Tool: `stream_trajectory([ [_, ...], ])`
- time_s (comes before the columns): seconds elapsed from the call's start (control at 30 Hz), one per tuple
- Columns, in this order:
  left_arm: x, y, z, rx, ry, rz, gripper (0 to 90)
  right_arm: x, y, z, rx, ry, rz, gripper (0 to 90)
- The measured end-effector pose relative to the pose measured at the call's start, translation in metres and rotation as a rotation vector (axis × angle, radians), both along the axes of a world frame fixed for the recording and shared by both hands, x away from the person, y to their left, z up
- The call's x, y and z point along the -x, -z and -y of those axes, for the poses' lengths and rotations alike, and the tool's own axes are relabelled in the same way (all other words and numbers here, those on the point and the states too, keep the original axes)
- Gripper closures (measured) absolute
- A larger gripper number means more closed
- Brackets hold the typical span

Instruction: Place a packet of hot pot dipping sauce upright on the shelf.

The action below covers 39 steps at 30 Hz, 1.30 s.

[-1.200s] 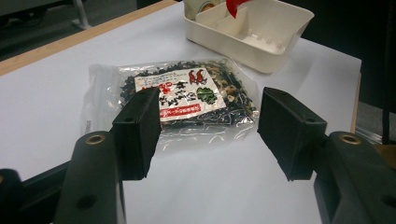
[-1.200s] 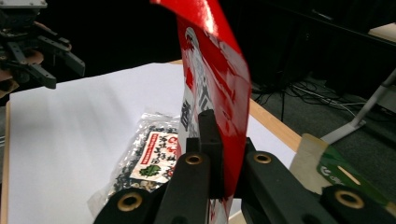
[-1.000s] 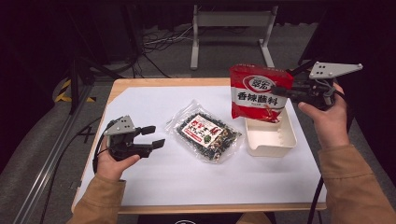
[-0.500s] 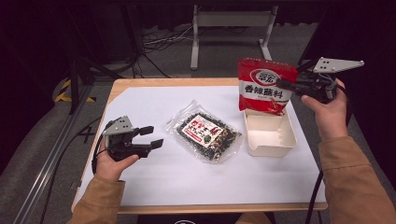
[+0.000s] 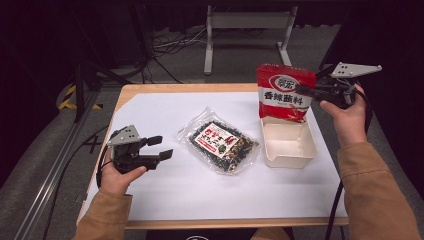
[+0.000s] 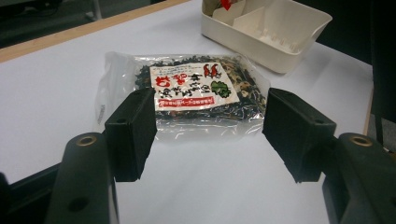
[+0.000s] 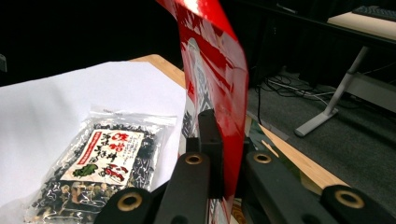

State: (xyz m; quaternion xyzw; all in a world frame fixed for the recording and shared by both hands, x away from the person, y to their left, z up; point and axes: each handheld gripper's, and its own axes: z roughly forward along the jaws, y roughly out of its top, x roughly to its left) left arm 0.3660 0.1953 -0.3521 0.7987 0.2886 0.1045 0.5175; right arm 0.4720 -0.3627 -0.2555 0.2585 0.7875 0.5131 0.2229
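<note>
Since a second ago, red pouch (image 5: pixel 285 92) raised higher above cream tray (image 5: pixel 289 145). Pinched edgewise between jaws of right gripper (image 5: pixel 302 90), hanging upright. Left gripper (image 5: pixel 160 147) jaws spread, empty, resting low on white surface (image 5: pixel 200 195). Clear seaweed packet (image 5: pixel 220 146) lying flat just beyond, beside tray.

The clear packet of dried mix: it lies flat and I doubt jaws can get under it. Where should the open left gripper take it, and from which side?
Probably by the near sealed edge of the clear packet, which faces the left gripper. That rim is thin, flat film, while the filled middle is bulky. Come in low along the white table sheet from the person's left.
</note>
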Motion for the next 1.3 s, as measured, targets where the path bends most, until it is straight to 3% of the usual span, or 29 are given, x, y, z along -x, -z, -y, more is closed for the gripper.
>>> stream_trajectory([
  [0.57, 0.000, 0.001, 0.000, -0.004, 0.001, -0.007, 35.4, -0.022, 0.026, 0.009, 0.038, 0.033, -0.052, 89.4],
  [0.83, -0.001, 0.002, 0.000, -0.003, 0.002, -0.014, 35.4, -0.031, 0.037, 0.010, 0.045, 0.040, -0.055, 89.3],
  [1.3, -0.002, 0.003, 0.000, -0.008, 0.003, -0.016, 35.3, -0.033, 0.050, 0.003, 0.015, 0.001, -0.044, 88.8],
])
